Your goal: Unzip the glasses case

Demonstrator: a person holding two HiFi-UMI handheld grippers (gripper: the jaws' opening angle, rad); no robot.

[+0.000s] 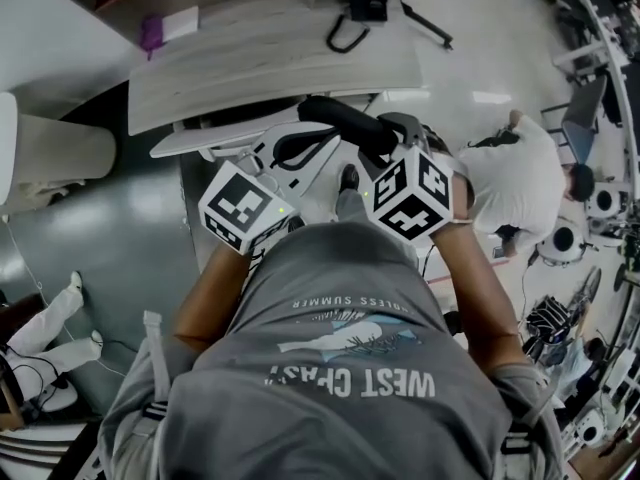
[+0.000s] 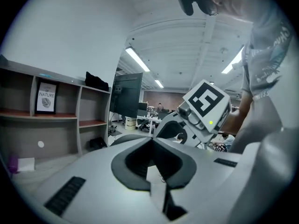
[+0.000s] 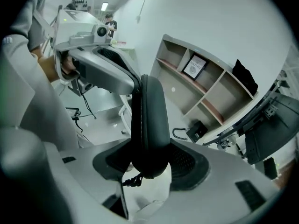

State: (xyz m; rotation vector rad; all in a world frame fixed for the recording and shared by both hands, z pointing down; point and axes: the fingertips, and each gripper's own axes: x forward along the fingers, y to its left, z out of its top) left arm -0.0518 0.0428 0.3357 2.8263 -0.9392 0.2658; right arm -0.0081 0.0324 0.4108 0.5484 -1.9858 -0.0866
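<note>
In mid-frame, the right gripper (image 3: 149,149) is clamping the glasses case (image 3: 150,120) upright.
The left gripper (image 2: 150,140), jaws together, is meeting the case's top; any contact is hiding behind its tips.

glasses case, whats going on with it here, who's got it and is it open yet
A person holds a gripper in each hand. The right gripper has its jaws closed on one end of the black glasses case, which sticks out ahead of it. The left gripper is close beside it, jaws together with nothing between them. The case looks zipped shut, with its pull cord hanging near the right jaws, so the unzipping has not started.
</note>
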